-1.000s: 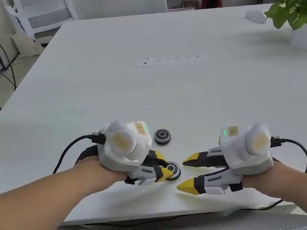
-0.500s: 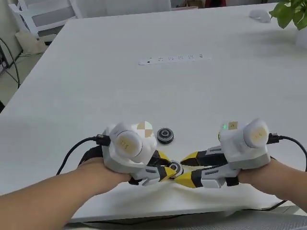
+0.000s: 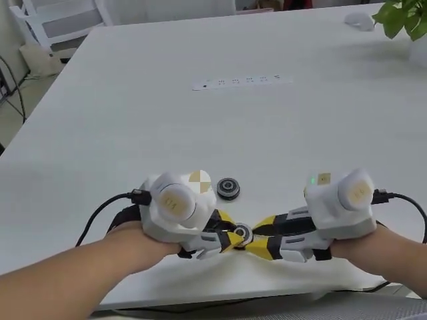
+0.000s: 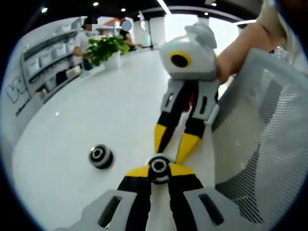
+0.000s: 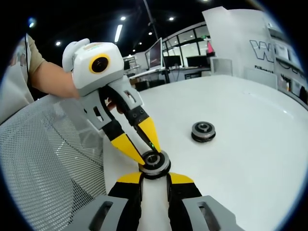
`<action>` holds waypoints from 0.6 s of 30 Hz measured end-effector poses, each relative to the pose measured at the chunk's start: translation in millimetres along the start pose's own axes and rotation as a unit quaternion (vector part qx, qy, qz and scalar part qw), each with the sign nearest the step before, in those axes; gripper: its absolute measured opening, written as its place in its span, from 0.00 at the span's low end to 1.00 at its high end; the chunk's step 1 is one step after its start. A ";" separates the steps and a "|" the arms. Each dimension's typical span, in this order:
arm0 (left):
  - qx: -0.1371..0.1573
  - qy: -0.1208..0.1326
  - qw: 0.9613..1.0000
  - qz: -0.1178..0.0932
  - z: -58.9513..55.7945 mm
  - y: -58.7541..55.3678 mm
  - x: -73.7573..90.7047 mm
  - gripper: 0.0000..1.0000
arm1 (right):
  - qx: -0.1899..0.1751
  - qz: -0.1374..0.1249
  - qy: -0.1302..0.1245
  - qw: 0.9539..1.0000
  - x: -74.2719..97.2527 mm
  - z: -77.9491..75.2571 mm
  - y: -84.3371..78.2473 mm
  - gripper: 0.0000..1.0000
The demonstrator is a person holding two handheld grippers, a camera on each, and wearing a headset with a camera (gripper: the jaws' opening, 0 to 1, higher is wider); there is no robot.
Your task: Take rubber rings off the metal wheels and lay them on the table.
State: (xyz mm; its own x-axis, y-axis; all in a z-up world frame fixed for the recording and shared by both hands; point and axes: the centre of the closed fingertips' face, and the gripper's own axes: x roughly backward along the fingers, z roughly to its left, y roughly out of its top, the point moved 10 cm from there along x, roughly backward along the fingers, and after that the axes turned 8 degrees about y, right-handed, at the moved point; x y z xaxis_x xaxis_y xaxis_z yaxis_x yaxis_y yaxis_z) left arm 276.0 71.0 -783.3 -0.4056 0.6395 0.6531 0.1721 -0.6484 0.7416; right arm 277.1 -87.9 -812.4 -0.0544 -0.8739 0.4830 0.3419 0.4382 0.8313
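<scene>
white table [image 3: 280,133] in a bright office room carries the work, which sits close to its near edge; the left gripper [image 3: 229,238] and the right gripper [image 3: 259,241] meet tip to tip there, with a small metal wheel [image 3: 241,234] between them wearing a dark rubber ring [image 5: 166,166]; the left gripper's jaws sit one on each side of that wheel and look clamped on it, and its own view puts the wheel [image 4: 159,165] right at its yellow tips; the right gripper's jaws stand nearly together with their tips at the wheel [image 5: 155,162], but whether they pinch the ring or merely touch it i cannot tell; whether the wheel rests on the table or is lifted just off it is unclear too; a second metal wheel [image 3: 228,188] lies on the table just beyond the left gripper's tips, apart from both grippers, and looks dark-banded as well; by my reading no ring is off yet, so the first pull is in hand and both rings remain to be laid down; the head view adds a white power strip [image 3: 241,83] far beyond the grippers; the left gripper view gives the right gripper [image 4: 172,143] head-on with a grey mesh chair back [image 4: 260,144] beside it; the right gripper view gives the wheel's layered rim up close
</scene>
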 end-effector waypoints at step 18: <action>-0.004 0.008 1.000 0.000 -2.3 -0.8 0.4 0.13 | -0.027 -0.001 -0.008 1.000 3.4 -1.6 -1.2 0.00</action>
State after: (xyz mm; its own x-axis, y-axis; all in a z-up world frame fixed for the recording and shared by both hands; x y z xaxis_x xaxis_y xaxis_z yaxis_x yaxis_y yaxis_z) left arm 273.7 70.9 -783.9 -0.4206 0.6328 0.6501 0.1645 -0.6515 0.7406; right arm 278.0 -91.7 -812.2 -0.0694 -0.8709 0.4865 0.3911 0.4248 0.8164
